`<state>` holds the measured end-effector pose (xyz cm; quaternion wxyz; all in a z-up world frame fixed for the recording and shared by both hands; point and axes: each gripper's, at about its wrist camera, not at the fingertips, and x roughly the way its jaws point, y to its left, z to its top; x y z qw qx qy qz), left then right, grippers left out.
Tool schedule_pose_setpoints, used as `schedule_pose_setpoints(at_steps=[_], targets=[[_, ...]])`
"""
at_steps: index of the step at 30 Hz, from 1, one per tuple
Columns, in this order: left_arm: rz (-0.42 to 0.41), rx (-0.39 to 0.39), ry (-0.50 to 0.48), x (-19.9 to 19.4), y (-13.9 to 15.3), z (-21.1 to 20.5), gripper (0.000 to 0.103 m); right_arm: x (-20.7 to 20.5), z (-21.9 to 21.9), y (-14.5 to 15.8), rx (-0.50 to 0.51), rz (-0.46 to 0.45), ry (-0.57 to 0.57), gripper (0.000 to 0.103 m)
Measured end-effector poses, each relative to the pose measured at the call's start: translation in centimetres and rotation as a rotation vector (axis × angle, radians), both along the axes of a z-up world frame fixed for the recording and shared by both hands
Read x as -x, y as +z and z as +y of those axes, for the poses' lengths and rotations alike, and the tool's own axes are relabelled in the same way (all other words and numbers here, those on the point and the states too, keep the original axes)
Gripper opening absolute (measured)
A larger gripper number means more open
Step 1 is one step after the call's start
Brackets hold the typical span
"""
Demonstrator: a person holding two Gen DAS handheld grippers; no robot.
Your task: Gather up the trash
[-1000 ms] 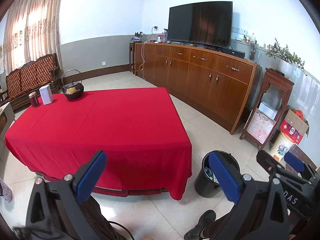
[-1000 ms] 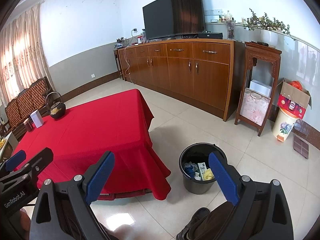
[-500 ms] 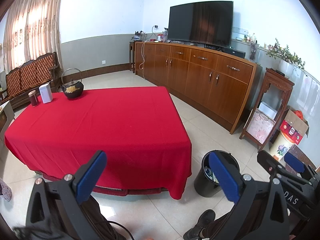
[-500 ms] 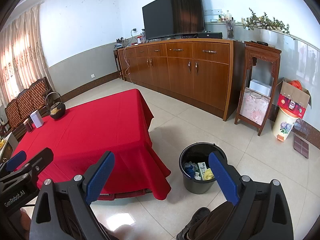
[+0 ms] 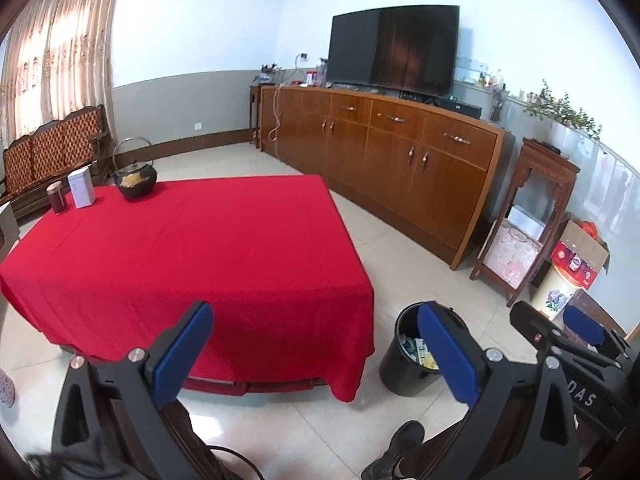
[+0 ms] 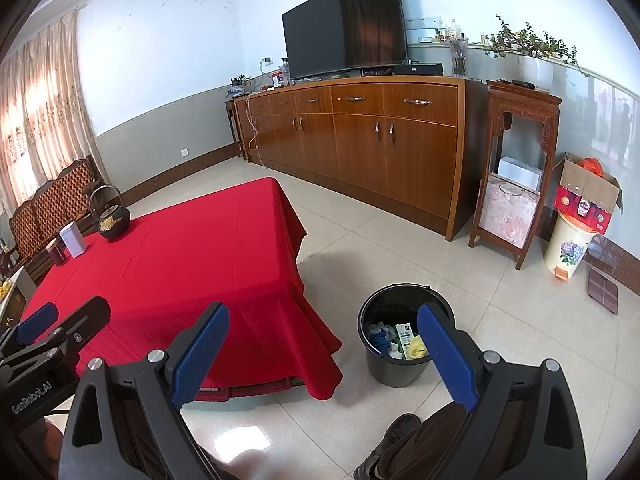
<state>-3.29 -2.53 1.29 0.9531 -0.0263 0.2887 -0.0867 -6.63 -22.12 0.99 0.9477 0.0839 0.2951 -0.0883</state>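
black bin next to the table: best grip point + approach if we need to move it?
Probably the rim of the black bin, from above. It stands upright on the floor with its mouth open, and its round body looks too wide for the jaws. Put one finger inside and one outside the wall on the near side, where the trash sits lower. The right gripper is open and nearest.

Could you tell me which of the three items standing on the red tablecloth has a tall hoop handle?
The round black cast-iron teapot, with a gold motif; the white rectangular tin and small dark-red canister beside it have no handle.
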Motion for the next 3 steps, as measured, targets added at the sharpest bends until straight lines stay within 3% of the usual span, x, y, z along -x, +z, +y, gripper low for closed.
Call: schedule_pose_setpoints(at_steps=[3], targets=[[0.016, -0.012, -0.006, -0.34, -0.09, -0.25, 0.103, 0.03, -0.11, -0.3, 0.0, 0.003, -0.006, 0.096]])
